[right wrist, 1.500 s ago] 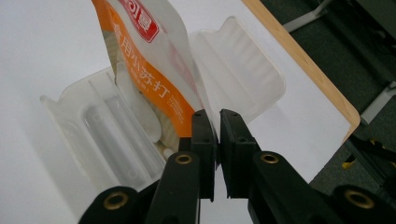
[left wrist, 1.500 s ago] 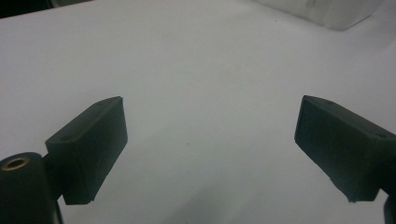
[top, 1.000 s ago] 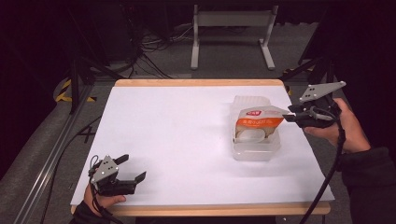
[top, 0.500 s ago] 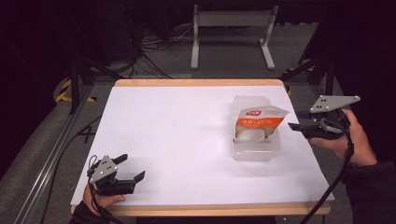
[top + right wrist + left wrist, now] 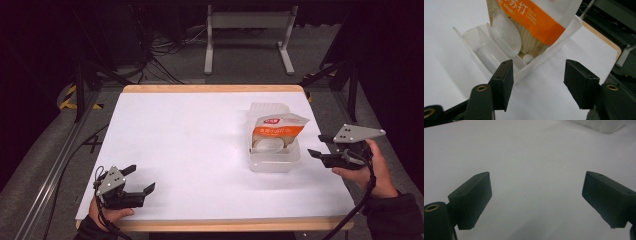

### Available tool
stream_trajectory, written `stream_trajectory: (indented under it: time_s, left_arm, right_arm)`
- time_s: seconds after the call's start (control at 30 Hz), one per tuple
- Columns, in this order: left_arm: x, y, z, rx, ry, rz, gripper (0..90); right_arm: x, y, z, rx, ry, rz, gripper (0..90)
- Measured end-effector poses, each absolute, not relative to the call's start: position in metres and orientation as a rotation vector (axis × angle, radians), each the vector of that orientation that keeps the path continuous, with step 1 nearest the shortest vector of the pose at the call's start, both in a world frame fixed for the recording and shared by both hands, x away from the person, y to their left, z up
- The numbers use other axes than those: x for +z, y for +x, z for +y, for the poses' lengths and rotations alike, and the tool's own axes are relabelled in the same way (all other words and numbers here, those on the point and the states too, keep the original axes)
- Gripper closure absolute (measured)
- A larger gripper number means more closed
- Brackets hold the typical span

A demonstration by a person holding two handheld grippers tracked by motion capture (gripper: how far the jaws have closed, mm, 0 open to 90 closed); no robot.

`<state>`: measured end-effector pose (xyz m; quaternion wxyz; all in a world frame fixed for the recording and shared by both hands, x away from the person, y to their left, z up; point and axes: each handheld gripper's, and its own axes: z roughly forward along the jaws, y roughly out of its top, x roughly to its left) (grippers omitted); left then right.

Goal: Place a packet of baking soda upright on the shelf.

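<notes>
From the high view I see the white bench with a clear plastic container on its right half, and an orange-and-white snack bag standing in it, leaning toward the far end. My right gripper sits just right of the container, near the bench's right edge, level and pointing left at the container's side without touching it. Its fingers have just been opening and nothing is between them. My left gripper rests at the near left corner of the bench, well apart from the container, fingers spread and empty.

In the left gripper view, both black fingers stand wide over bare white bench, with nothing between them. A pale edge of the container shows at the top right, far off.

In the right gripper view, the fingers are apart at a middling width. The container lies just beyond the tips, its near corner close to the left finger in this view, though I cannot tell whether they touch. The bag rises from the compartment behind a divider, with pale round crackers visible through its clear part. The bench's wooden rim shows to the right.
</notes>
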<state>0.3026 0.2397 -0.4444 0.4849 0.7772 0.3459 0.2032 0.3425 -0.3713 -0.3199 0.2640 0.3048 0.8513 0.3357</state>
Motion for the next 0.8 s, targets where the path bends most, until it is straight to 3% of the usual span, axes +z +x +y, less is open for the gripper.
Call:
stream_trajectory:
  time_s: [0.2,0.8]
  left_arm:
    - [-0.445,0.304,0.24,0.488,1.89,0.852,10.0]
    - [-0.445,0.313,0.237,0.508,1.907,0.844,10.1]
  right_arm:
    - [-0.347,0.33,-0.375,0.983,0.849,2.261,32.3]
    - [-0.417,0.306,-0.382,1.024,0.879,2.188,25.3]
